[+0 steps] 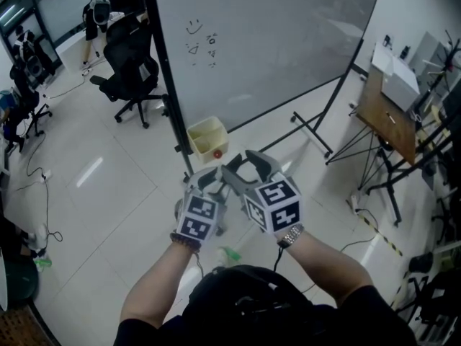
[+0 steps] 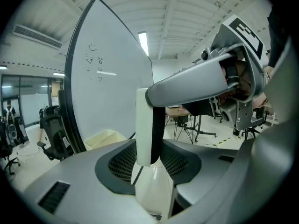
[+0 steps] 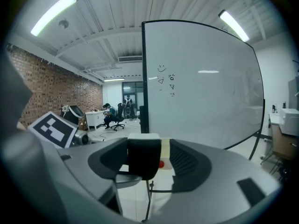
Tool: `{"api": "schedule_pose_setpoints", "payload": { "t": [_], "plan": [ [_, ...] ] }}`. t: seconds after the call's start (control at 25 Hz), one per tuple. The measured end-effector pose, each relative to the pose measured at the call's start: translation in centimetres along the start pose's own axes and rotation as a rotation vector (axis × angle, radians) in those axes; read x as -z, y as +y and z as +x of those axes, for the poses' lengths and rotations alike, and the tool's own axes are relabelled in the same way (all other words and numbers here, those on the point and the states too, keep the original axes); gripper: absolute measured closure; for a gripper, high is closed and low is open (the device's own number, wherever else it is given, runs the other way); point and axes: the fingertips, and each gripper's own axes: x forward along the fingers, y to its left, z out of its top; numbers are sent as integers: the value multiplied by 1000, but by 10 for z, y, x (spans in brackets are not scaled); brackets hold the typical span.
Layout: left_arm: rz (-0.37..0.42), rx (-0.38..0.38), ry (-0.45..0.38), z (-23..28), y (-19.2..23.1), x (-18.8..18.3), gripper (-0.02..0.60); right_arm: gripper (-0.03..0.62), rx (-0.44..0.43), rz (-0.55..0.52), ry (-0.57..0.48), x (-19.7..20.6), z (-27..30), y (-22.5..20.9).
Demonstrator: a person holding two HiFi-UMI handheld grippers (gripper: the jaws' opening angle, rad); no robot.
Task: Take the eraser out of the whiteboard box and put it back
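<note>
Glossy pale floor tiles (image 1: 108, 193) spread under a tall whiteboard (image 1: 266, 42) on a black tube frame. Its smooth grey-white face bears a few small scribbles near the upper left. At the board's lower left corner hangs the whiteboard box (image 1: 198, 141), a cream, open-topped tub with a small round red thing (image 1: 217, 153) inside. A black office chair (image 1: 133, 67) stands in the upper left of the head view. A wooden tabletop (image 1: 385, 114) on thin black legs is at the right.

Below the box, at frame centre, the two grippers are held close together, their checkered marker cubes (image 1: 198, 218) side by side. The eraser (image 2: 142, 125) is a flat slab with a hard white back and a black felt face. It is out of the box and in the air between the grippers.

The left gripper (image 2: 149, 158) has its dark mesh-textured pads clamped on the slab's thin sides, low down. The right gripper (image 3: 149, 160) stands spread. The eraser sits between its jaws, close to the one at frame left. A gap to the other jaw lets the cream box show through.
</note>
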Motion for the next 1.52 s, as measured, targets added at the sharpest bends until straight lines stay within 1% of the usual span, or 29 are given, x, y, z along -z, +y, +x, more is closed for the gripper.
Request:
{"api": "schedule_pose_setpoints", "payload": {
  "t": [0.12,0.24,0.32,0.72,0.88,0.96,1.12,1.32,1.52],
  "plan": [
    [26,-12,-6,4,14,-6,428,279,7,17,-37,-10,5,-3],
    [17,-22,5,9,31,-5,428,279,7,43,-88,-21,8,-4],
    [12,-26,11,11,42,-4,428,279,16,44,-95,-25,12,-6],
    [18,-38,5,24,89,-11,428,282,51,66,-65,-24,40,-12],
    [28,-45,-3,30,107,-16,427,298,74,64,-53,-23,48,-16],
    [38,-47,-4,33,115,-18,428,316,92,62,-38,-20,53,-19],
    [69,-53,0,41,126,-19,428,318,117,64,-1,-9,62,-24],
    [126,-73,5,52,139,-22,427,318,124,68,16,-5,68,-29],
    [147,-89,21,64,147,-20,427,318,122,71,30,0,76,-36]
  ]
}}
